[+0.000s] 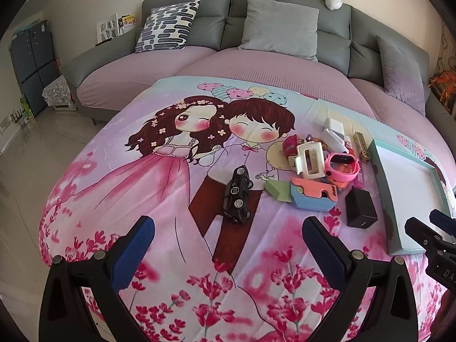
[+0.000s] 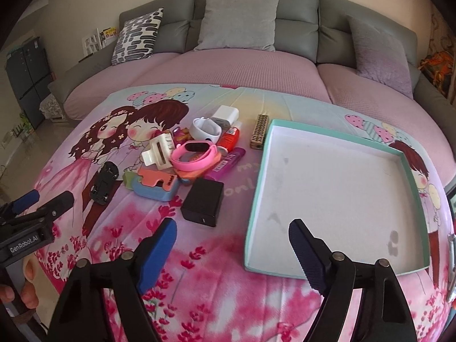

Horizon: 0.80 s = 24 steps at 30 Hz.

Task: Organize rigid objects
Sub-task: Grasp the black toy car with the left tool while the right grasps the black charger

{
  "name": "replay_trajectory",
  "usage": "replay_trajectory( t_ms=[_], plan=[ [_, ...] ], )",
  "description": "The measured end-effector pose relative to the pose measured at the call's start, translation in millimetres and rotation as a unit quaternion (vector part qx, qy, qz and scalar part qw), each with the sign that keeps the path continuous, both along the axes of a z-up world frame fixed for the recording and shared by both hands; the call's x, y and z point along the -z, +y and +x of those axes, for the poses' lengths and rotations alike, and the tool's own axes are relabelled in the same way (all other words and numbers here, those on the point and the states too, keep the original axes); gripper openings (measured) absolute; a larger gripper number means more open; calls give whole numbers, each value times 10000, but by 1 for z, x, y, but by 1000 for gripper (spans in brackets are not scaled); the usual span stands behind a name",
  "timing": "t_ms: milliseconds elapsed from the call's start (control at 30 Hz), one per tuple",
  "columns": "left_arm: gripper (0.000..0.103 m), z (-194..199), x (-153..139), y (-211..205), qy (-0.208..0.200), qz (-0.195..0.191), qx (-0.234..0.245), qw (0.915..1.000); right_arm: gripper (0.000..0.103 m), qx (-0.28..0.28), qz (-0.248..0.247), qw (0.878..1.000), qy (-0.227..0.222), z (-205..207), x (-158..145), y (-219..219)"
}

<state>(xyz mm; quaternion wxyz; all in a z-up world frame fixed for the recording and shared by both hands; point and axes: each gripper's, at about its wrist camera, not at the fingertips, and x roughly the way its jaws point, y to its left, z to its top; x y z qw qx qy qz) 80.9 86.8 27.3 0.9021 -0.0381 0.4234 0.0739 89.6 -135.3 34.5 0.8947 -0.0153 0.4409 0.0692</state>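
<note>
A cartoon sheet (image 2: 199, 270) covers the table before a sofa. Toys (image 2: 182, 154) lie heaped beside the empty tray (image 2: 336, 188), likely their destination. Both the left gripper (image 1: 228, 236) and right gripper (image 2: 232, 236) hover apart, holding nothing.

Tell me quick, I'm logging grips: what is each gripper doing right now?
Left gripper: open, holding nothing, above the printed sheet.
Right gripper: open, holding nothing, near the tray's front edge.

L gripper (image 1: 228, 245) & R gripper (image 2: 232, 245): fingers spread, nothing btwn, both angled down; hand (image 2: 27, 287) on L handle.
</note>
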Motion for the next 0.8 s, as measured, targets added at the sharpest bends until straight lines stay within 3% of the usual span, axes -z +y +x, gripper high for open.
replay_trajectory(
  t_ms=[167, 333, 400, 633, 700, 800],
  plan=[
    [94, 24, 19, 4, 190, 30, 55, 9998, 75, -220, 32, 9993, 315, 27, 17, 25],
    [92, 39, 36, 8, 289, 18, 68, 9996, 66, -206, 1, 9982, 561, 47, 39, 38],
    [85, 44, 40, 9, 312, -9, 94, 9995, 63, -193, -20, 9977, 642, 52, 46, 40],
    [82, 55, 50, 11, 357, 21, 151, 9992, 53, 7, 13, 9960, 893, 69, 66, 40],
    [72, 58, 53, 11, 388, 6, 175, 9991, 52, 56, 61, 9955, 943, 73, 70, 39],
    [71, 61, 57, 11, 436, -19, 195, 9989, 49, 85, 94, 9955, 936, 74, 72, 38]
  ],
)
